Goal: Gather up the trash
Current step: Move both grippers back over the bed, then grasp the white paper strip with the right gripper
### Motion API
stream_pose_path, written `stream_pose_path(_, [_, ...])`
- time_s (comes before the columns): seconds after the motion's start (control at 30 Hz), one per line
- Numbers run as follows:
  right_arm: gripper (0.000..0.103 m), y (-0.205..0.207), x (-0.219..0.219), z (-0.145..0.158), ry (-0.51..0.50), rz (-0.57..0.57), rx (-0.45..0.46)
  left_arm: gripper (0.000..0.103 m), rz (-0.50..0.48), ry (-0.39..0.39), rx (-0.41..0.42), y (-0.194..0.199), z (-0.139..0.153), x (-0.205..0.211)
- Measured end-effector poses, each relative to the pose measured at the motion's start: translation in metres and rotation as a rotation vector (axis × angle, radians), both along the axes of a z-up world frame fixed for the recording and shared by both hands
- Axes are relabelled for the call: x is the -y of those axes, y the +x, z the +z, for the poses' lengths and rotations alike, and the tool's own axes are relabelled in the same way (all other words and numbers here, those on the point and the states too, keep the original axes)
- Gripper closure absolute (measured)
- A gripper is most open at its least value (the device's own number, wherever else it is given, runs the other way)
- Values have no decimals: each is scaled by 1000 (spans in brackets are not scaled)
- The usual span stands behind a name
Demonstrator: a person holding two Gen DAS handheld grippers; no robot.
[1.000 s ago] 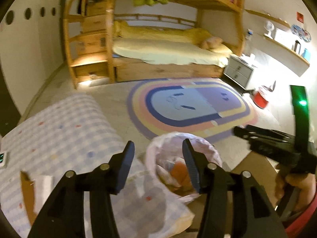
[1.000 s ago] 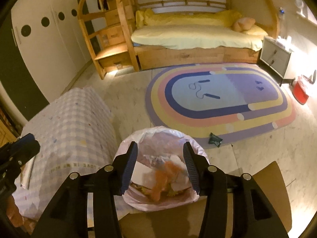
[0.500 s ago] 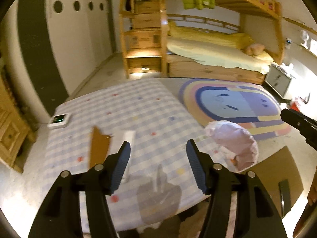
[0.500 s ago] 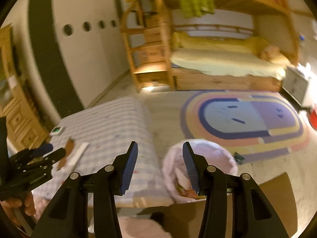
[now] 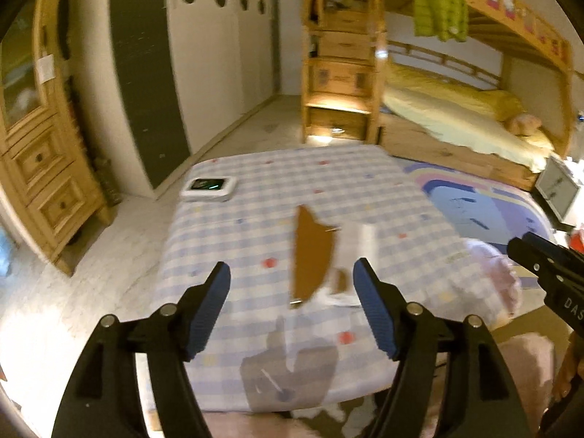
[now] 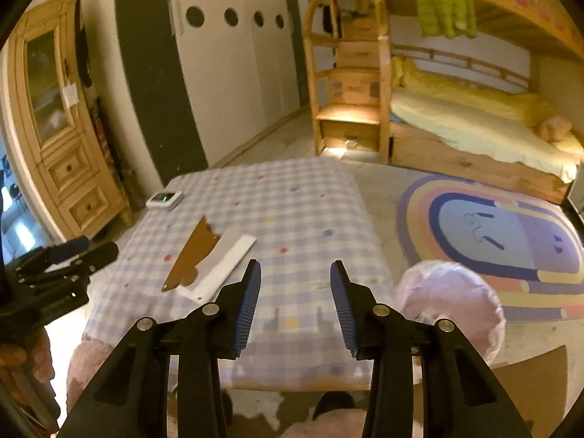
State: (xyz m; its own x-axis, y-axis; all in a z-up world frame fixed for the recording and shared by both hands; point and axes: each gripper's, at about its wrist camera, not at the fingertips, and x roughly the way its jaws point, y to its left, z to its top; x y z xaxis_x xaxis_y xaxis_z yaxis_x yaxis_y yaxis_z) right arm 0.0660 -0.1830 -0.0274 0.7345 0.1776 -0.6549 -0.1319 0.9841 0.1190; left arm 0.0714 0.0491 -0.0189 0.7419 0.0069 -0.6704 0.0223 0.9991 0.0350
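Observation:
A torn brown cardboard scrap lies on the checked tablecloth, with a white paper strip beside it. My left gripper hangs above the table's near side, just short of the scrap; its jaws are opening and hold nothing. In the right wrist view my right gripper sits over the table's near edge, right of the strip; its jaws are closing on nothing. A bin lined with a pink bag stands at the table's right.
A white device with a green display lies at the table's far left corner. A wooden cabinet stands left, a bunk bed behind, a striped rug on the floor, cardboard by the bin.
Both grippers swung left from over the trash bin to the checked table. The left jaws widened, the right jaws narrowed. The scrap and strip came into view ahead.

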Motion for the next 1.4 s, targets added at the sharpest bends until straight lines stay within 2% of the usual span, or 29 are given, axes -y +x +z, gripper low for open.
stream_pose_path(0.1, [61,10,-22,-14,-11,20,-37,35,39,-3,1,-1,-8,-24])
stream_pose_path(0.17, [53,17,-39,-25,-29,42,-50,35,59,-14,6,-1,-12,-36])
stream_pose_path(0.27, [51,29,-57,-38,-36,70,-71,35,74,-22,13,0,-18,-50])
stream_pose_path(0.4, [51,47,-84,-54,-47,100,-100,35,88,-30,-13,5,-27,-60])
stream_pose_path(0.47, [42,56,-95,-60,-58,109,-105,35,100,-39,-25,7,-31,-67])
stream_pose_path(0.57, [37,68,-107,-68,-77,112,-117,35,104,-50,-40,10,-37,-70])
stream_pose_path(0.67, [36,81,-115,-80,-116,90,-147,35,95,-58,-56,13,-40,-69])
stream_pose_path(0.73, [36,86,-114,-91,-121,72,-200,35,84,-61,-61,14,-42,-66])
stream_pose_path(0.8, [40,82,-114,-91,-119,80,-194,35,77,-62,-62,14,-42,-65])
stream_pose_path(0.83, [46,77,-115,-91,-129,96,-191,35,74,-60,-63,13,-43,-65])
stream_pose_path(0.93, [75,68,-116,-89,-127,134,-186,35,72,-59,-70,13,-45,-61])
stream_pose_path(1.07, [96,63,-106,-84,-94,147,-172,35,55,-54,-77,12,-45,-53])
stream_pose_path(1.13, [99,58,-96,-76,-91,129,-147,35,44,-46,-78,13,-46,-48])
stream_pose_path(1.27, [100,57,-78,-69,-139,73,-114,35,20,-47,-89,15,-50,-37])
stream_pose_path(1.4, [96,64,-60,-75,-115,54,-163,35,-6,-52,-111,25,-59,-24])
